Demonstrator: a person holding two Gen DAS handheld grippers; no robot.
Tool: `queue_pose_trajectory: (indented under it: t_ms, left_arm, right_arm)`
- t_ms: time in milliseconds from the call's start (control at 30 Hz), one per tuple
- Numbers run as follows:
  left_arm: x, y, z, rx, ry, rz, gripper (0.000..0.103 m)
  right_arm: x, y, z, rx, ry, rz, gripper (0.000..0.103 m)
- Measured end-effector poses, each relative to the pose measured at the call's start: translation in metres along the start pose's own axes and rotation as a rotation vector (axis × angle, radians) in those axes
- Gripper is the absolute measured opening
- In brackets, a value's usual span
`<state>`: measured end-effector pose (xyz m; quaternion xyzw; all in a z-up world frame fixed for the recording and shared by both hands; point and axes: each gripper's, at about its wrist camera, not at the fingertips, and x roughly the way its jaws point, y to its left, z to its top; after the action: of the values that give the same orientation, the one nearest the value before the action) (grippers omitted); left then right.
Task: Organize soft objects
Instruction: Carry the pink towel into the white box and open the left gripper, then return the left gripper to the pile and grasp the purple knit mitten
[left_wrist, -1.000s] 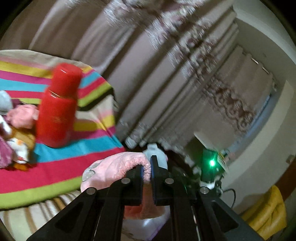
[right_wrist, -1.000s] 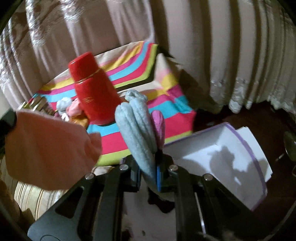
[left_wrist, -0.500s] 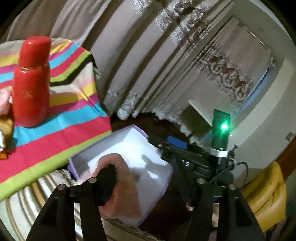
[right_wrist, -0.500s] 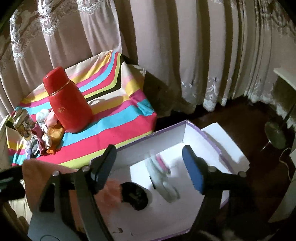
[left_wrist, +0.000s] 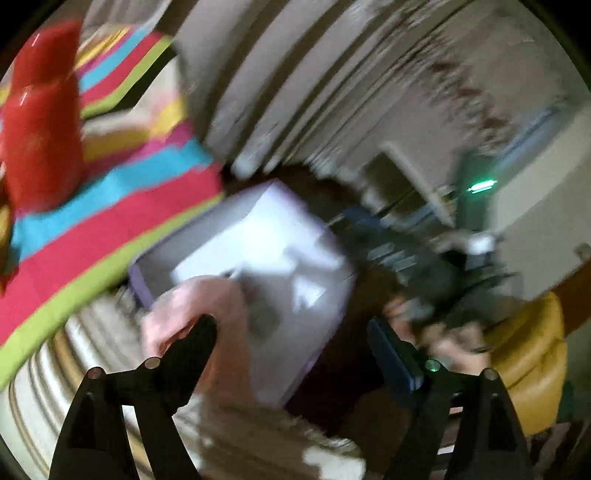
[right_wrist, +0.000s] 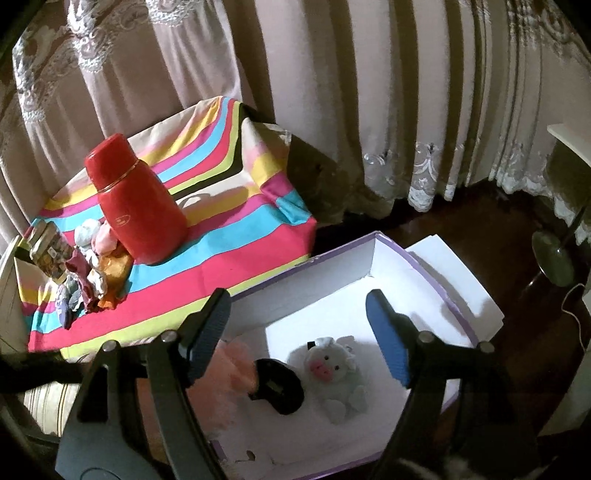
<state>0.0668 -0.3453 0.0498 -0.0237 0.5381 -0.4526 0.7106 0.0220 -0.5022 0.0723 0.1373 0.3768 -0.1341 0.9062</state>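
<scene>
I treat the remaining soft things (right_wrist: 86, 280) on the striped tabletop (right_wrist: 236, 243) as light, limp and compressible. They lie heaped beside the red flask (right_wrist: 136, 203). I would pinch each at its thickest fold, since a shallow grip on loose fabric may slip.

The pink cloth (right_wrist: 229, 365) lies at the left end of the white box (right_wrist: 332, 273), partly over its near wall. The plush lamb (right_wrist: 334, 369) lies inside the box, near a black item (right_wrist: 279, 384).

My left claw (left_wrist: 291, 343) is spread wide and grips nothing. Its view is badly blurred, so I believe, but cannot confirm, that one finger brushes the pink cloth.

My right claw (right_wrist: 299, 328) is spread wide above the box, empty and touching nothing.
</scene>
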Motion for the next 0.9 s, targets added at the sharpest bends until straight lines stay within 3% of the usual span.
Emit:
queue_pose_trajectory:
  t_ms: [133,200,333,533,667,800,900]
  left_arm:
    - [0.019,0.028,-0.011,-0.085,0.143,-0.004,0.084]
    - [0.016,0.033,-0.018,-0.075,0.148,0.017,0.084]
    - [-0.013,0.042,-0.021,-0.088,0.056,0.022,0.084]
    - [-0.066,0.06,-0.032,-0.049,-0.189,0.19,0.084]
    - [-0.093,0.081,-0.04,-0.052,-0.269,0.316,0.084]
    - [-0.121,0.115,-0.049,-0.128,-0.319,0.409,0.084]
    - [-0.144,0.148,-0.061,-0.23,-0.369,0.435,0.084]
  right_arm:
    - [0.005,-0.001,-0.003,-0.005,0.024,0.009,0.079]
    - [0.008,0.002,-0.005,-0.017,0.038,0.014,0.079]
    - [0.012,0.008,-0.009,-0.035,0.058,0.03,0.079]
    - [0.01,0.03,-0.01,-0.075,0.035,0.043,0.079]
    - [0.002,0.052,-0.01,-0.112,-0.056,0.057,0.079]
    - [-0.001,0.079,-0.009,-0.156,-0.116,0.116,0.079]
    - [0.006,0.101,-0.007,-0.196,-0.079,0.142,0.08]
